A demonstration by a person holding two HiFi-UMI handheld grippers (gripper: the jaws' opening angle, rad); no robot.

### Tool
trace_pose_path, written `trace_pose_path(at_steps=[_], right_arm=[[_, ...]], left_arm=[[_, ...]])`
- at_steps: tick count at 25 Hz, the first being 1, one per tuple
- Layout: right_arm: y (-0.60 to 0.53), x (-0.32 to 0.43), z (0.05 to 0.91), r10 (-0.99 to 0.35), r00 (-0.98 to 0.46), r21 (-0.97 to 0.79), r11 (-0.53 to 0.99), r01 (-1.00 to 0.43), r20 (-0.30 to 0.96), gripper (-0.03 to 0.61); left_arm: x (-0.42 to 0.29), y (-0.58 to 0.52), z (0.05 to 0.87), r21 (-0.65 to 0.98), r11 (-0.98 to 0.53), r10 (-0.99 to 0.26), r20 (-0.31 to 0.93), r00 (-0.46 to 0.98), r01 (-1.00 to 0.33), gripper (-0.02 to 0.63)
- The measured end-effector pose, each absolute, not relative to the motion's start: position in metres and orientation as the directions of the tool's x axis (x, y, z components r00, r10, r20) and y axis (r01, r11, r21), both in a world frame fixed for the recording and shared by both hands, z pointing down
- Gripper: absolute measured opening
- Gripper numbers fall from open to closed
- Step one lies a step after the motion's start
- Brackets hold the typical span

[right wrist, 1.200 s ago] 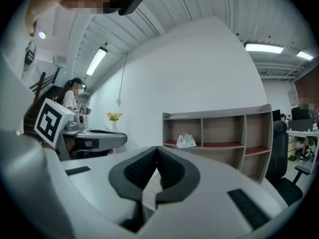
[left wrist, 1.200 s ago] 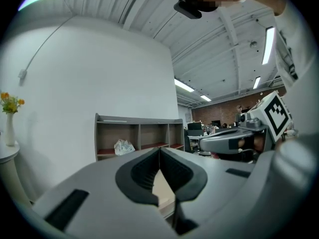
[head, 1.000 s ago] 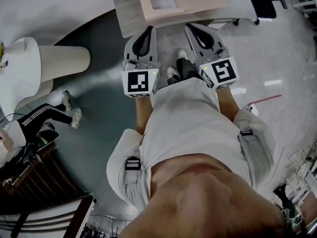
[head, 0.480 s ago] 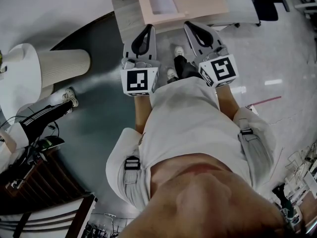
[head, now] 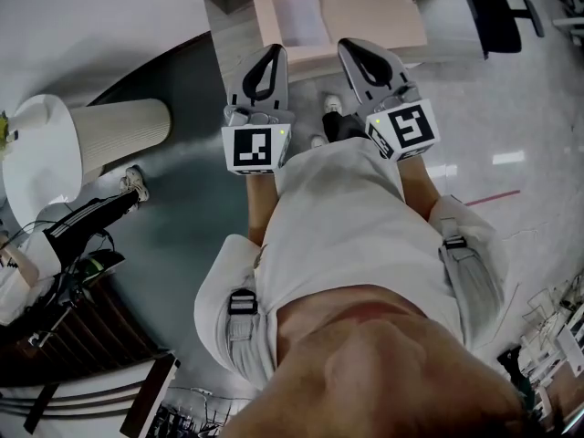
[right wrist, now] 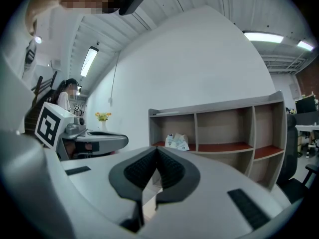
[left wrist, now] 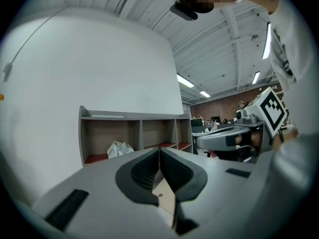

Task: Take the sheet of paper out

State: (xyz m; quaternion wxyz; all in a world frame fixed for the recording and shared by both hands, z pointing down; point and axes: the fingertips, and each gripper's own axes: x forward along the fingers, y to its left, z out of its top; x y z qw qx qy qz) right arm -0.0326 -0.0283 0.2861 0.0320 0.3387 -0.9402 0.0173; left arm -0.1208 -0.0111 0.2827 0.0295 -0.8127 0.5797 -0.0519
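Low wooden tabletop (head: 224, 22) was seen just beyond both tongs. Left tongs (head: 270, 51) and right tongs (head: 352, 46) were held level, jaws closed on nothing. What seemed the sheet of paper (head: 301, 15) lay in a pale tray (head: 376, 12) just past their tips; light, floppy, easily creased, it would best be pinched at a free edge.

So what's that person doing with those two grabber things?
A person faces a grey table, holding a gripper in each hand. The left gripper and the right gripper are both shut and empty, pointing level toward the table. The white sheet of paper lies on a beige board there, and nothing touches it yet.
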Motion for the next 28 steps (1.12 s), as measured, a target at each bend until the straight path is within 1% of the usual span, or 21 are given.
trace_pose_path(at_steps=[6, 11, 22, 28], right_arm=[[-0.073, -0.024, 0.303, -0.628, -0.772, -0.058, 0.771, -0.634, 0.101, 0.02], [-0.105, -0.022, 0.315, -0.616, -0.778, -0.08, 0.775, -0.627, 0.126, 0.02], [-0.144, -0.016, 0.351, -0.594, -0.783, -0.121, 0.777, -0.618, 0.185, 0.02], [-0.154, -0.02, 0.386, -0.603, -0.76, -0.152, 0.75, -0.643, 0.241, 0.02]], left_arm=[[-0.115, -0.055, 0.293, -0.095, -0.311, -0.95, 0.073, 0.305, -0.946, 0.025], [-0.113, -0.085, 0.308, -0.108, -0.309, -0.948, 0.121, 0.296, -0.945, 0.025], [-0.114, -0.115, 0.341, -0.083, -0.269, -0.949, 0.192, 0.249, -0.96, 0.025], [-0.115, -0.125, 0.371, -0.092, -0.297, -0.931, 0.251, 0.266, -0.95, 0.025]])
